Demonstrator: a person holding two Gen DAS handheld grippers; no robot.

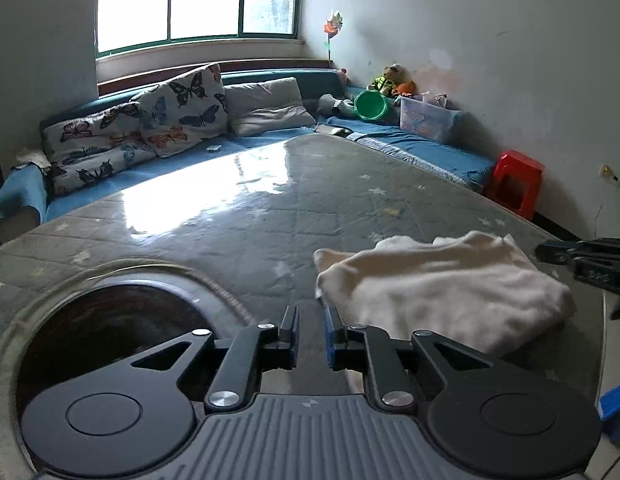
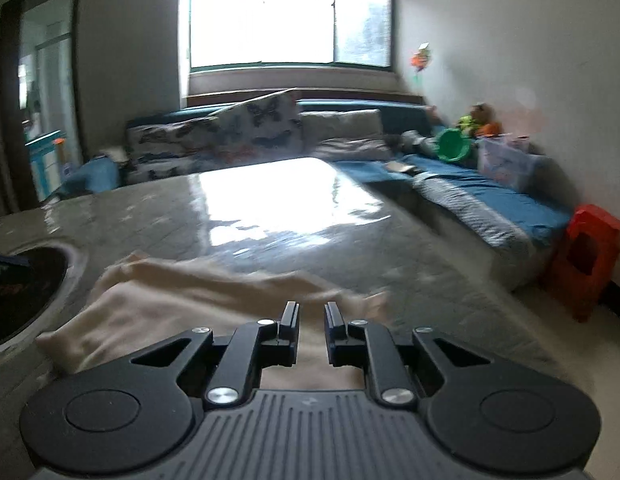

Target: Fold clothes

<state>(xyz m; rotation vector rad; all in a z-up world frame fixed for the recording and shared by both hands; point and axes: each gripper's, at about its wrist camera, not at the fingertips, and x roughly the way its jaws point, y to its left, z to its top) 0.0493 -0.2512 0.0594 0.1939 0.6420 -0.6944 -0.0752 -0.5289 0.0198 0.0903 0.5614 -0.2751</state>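
A cream-white garment [image 1: 442, 284] lies folded in a thick bundle on the grey quilted table top [image 1: 237, 216], near its front right. My left gripper [image 1: 312, 312] is open and empty, just left of the bundle's near corner. My right gripper [image 2: 312, 308] is open and empty, hovering over the near edge of the same garment [image 2: 181, 300]; this view is blurred. The right gripper's fingers also show at the right edge of the left wrist view [image 1: 582, 256], beside the bundle.
A round dark opening [image 1: 109, 332] with a metal rim is set in the table at the near left. Behind the table runs a blue sofa [image 1: 410, 144] with butterfly cushions [image 1: 165, 116], a green bowl [image 1: 370, 105] and a clear plastic box [image 1: 428, 118]. A red stool [image 1: 516, 180] stands at the right.
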